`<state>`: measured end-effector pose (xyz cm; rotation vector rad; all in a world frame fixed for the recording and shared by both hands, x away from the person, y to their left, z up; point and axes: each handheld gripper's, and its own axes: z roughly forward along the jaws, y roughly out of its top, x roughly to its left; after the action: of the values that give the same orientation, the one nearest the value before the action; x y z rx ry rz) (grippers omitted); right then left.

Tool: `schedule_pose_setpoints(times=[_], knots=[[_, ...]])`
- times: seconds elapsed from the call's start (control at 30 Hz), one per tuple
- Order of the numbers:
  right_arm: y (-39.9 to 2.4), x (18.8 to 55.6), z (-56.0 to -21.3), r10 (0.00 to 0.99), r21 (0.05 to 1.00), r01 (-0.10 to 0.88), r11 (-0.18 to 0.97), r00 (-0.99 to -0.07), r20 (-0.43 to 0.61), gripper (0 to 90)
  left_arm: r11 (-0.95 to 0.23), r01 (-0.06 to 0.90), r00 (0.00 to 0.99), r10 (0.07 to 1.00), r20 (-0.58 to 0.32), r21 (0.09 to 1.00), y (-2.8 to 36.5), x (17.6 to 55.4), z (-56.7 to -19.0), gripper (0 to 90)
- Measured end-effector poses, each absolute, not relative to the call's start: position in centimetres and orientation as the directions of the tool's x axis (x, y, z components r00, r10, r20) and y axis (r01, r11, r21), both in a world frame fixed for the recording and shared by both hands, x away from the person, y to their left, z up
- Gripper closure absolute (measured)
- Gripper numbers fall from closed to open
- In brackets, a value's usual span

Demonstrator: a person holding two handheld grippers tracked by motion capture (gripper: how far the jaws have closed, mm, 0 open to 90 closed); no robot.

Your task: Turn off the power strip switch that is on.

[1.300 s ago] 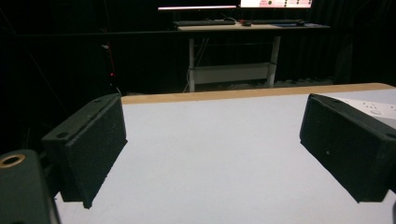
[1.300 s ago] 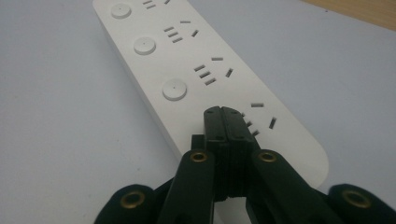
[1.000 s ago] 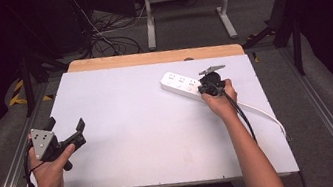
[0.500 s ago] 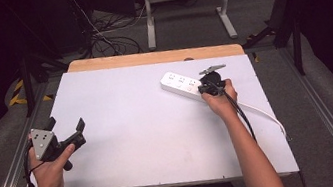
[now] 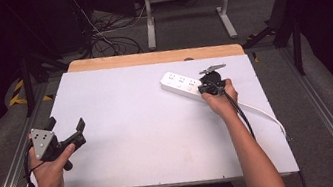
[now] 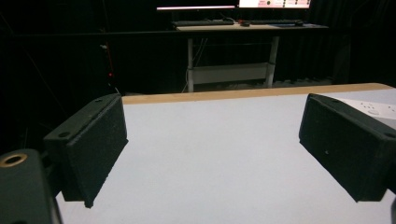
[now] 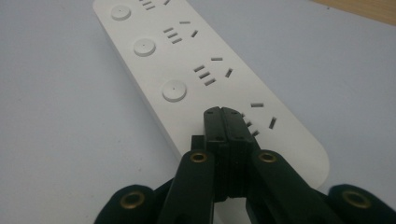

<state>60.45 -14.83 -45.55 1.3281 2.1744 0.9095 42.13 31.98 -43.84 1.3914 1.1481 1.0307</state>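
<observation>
A white power strip [image 5: 184, 83] lay on the table [image 5: 134, 129] near its far right corner, set at a slant, with its white cable [image 5: 263, 111] curving away toward the right edge. The strip had a row of round switch buttons [image 7: 174, 90] along one side, each paired with a socket.

The right tongs [image 5: 209, 84] were pressed together, with nothing between them. Seen from the right gripper view, their joined black tips [image 7: 223, 113] sat on the top face of the strip at its last socket, just past the nearest button. Closing the tongs into one narrow point probably served to poke or press a small spot, such as a switch, more precisely than two spread tips could. Whether they pushed down or merely rested there could not be told. The right hand [image 5: 221, 102] held them angled down from the near side, so the tip met the strip from above.

The left tongs [image 5: 66, 131] stood wide apart and held nothing. They hovered over the near left corner of the table, well apart from the strip, apparently kept idle and out of the way. In the left gripper view the two black pads [image 6: 93, 140] framed bare white table, with one end of the strip [image 6: 373, 108] showing behind the right-hand pad.
</observation>
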Motion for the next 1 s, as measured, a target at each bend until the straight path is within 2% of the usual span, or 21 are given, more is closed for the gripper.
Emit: schedule_pose_setpoints(times=[0.2, 0.3, 0.4, 0.63, 0.83, 1.0], knots=[[-14.7, 60.4, -45.3, 0.891, 0.726, 0.596, 0.342, -0.451, -0.049, 90.0, -0.036, 0.12, 0.186, 0.983, 0.013, 0.992, 31.9, 42.2, -43.9, 8.2], [-14.7, 60.5, -45.3, 0.898, 0.706, 0.605, 0.37, -0.428, -0.104, 90.0, -0.032, 0.117, 0.184, 0.983, 0.01, 0.993, 31.9, 42.2, -43.9, 8.2], [-15.1, 60.6, -45.4, 0.899, 0.719, 0.604, 0.345, -0.432, -0.068, 90.0, -0.032, 0.117, 0.182, 0.983, 0.01, 0.993, 32.0, 42.2, -43.9, 8.2], [-15.3, 60.7, -45.3, 0.9, 0.721, 0.605, 0.339, -0.431, -0.063, 89.2, -0.029, 0.116, 0.182, 0.983, 0.007, 0.993, 32.0, 42.2, -43.9, 8.3], [-16.4, 59.8, -43.7, 0.912, 0.789, 0.541, 0.291, -0.406, -0.059, 90.0, -0.024, 0.118, 0.172, 0.985, 0.004, 0.993, 32.1, 42.2, -43.9, 8.3], [-17.7, 57.7, -42.1, 0.91, 0.84, 0.484, 0.247, -0.413, -0.03, 90.0, -0.023, 0.112, 0.169, 0.986, 0.004, 0.993, 32.2, 42.0, -43.8, 8.3]])
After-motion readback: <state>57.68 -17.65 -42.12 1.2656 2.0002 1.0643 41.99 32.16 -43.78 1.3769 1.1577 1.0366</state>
